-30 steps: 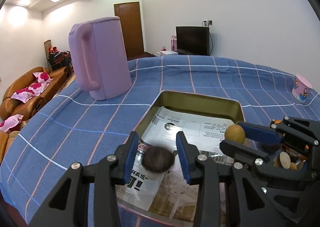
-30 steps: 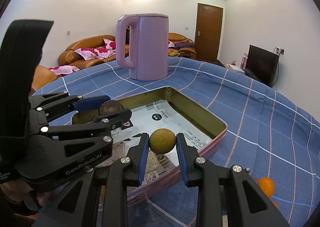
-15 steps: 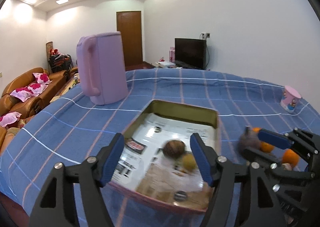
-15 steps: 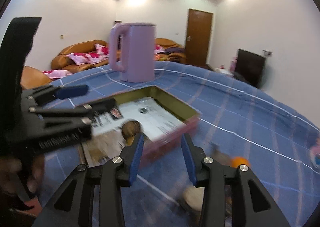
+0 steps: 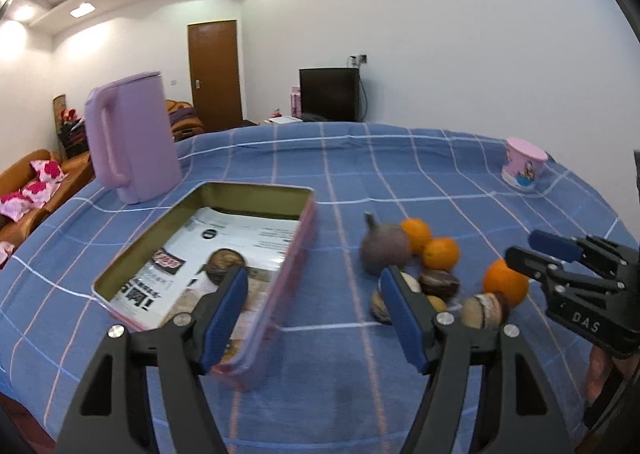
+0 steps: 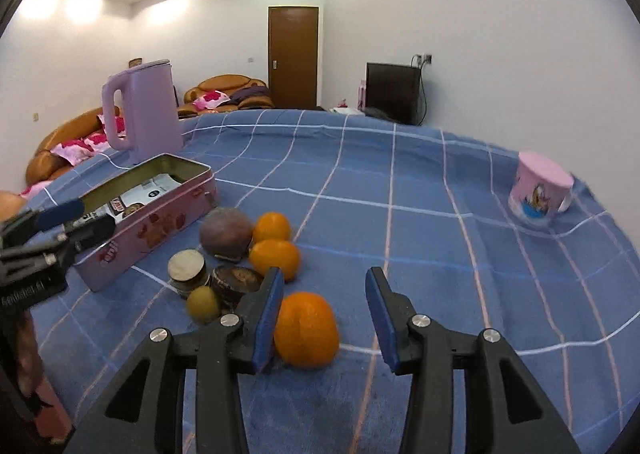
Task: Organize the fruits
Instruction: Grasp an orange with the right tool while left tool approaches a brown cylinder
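Observation:
A pink tin (image 5: 256,187) lined with printed paper holds a brown round fruit (image 5: 224,260). My left gripper (image 5: 312,286) stands open and empty over the cloth, between the tin and the fruit pile. The pile has a purple fruit (image 6: 226,232), two oranges (image 6: 276,256), brown round fruits (image 6: 188,266) and a small green-brown one (image 6: 202,304). My right gripper (image 6: 325,286) is opening, with a third orange (image 6: 306,328) lying on the cloth between its jaws, close to the left pad. Each gripper shows in the other's view: right gripper (image 5: 528,250), left gripper (image 6: 80,218).
A tall lilac kettle (image 5: 132,142) stands behind the tin at the back left. A pink mug (image 6: 540,190) sits upside down at the far right. The blue checked tablecloth (image 6: 400,222) drops off at the near edge; a sofa lies beyond the left side.
A second ago each gripper was shut on a fruit over the tin. Both have opened, the fruits have dropped, and both have swung right to the pile.

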`<control>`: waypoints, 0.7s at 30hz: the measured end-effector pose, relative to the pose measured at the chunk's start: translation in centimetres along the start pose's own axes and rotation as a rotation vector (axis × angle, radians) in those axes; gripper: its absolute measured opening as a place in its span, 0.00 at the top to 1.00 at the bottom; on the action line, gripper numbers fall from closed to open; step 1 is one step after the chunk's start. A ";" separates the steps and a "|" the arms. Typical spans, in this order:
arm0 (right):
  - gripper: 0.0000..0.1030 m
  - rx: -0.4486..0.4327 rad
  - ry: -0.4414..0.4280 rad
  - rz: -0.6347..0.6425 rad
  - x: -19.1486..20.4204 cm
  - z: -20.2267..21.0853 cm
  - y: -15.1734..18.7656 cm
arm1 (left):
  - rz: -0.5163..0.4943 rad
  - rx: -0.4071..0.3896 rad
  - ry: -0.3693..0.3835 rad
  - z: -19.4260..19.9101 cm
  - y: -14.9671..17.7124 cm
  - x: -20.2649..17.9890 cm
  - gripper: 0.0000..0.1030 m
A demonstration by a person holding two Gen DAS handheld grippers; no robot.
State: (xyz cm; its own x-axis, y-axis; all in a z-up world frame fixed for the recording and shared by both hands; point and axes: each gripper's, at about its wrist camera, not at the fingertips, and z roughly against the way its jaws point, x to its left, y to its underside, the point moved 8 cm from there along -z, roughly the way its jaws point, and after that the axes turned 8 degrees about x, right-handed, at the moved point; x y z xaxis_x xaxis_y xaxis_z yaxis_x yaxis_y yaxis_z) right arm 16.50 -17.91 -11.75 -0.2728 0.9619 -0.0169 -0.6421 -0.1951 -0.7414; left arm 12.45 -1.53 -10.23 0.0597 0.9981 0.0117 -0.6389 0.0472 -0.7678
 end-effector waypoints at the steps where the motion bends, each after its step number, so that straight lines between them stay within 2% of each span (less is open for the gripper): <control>1: 0.57 0.009 -0.007 0.001 0.0 -0.2 0.1 | -0.007 0.002 0.005 0.0 0.1 -0.4 0.31; 9: 0.56 0.073 -0.090 -0.074 -0.5 -1.6 0.6 | -0.045 0.016 0.023 -0.3 0.6 -2.8 0.31; 13: 0.56 0.095 -0.138 -0.057 0.7 -2.1 0.8 | -0.050 0.021 0.027 -0.6 0.8 -3.2 0.31; 15: 0.56 0.122 -0.122 -0.054 0.9 -2.6 1.0 | -0.053 0.021 0.024 -0.6 0.9 -3.2 0.31; 21: 0.57 0.148 -0.164 -0.145 -0.8 -3.0 1.7 | -0.052 0.018 0.047 -0.2 0.9 -3.7 0.31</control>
State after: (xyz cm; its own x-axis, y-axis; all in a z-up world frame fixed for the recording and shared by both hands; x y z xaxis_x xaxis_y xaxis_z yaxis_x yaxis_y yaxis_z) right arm 17.81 -18.38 -15.02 -0.2750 0.9403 0.2005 -0.7772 -0.0947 -0.6220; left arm 11.75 -5.17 -11.09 0.1289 0.9914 0.0212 -0.6478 0.1004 -0.7552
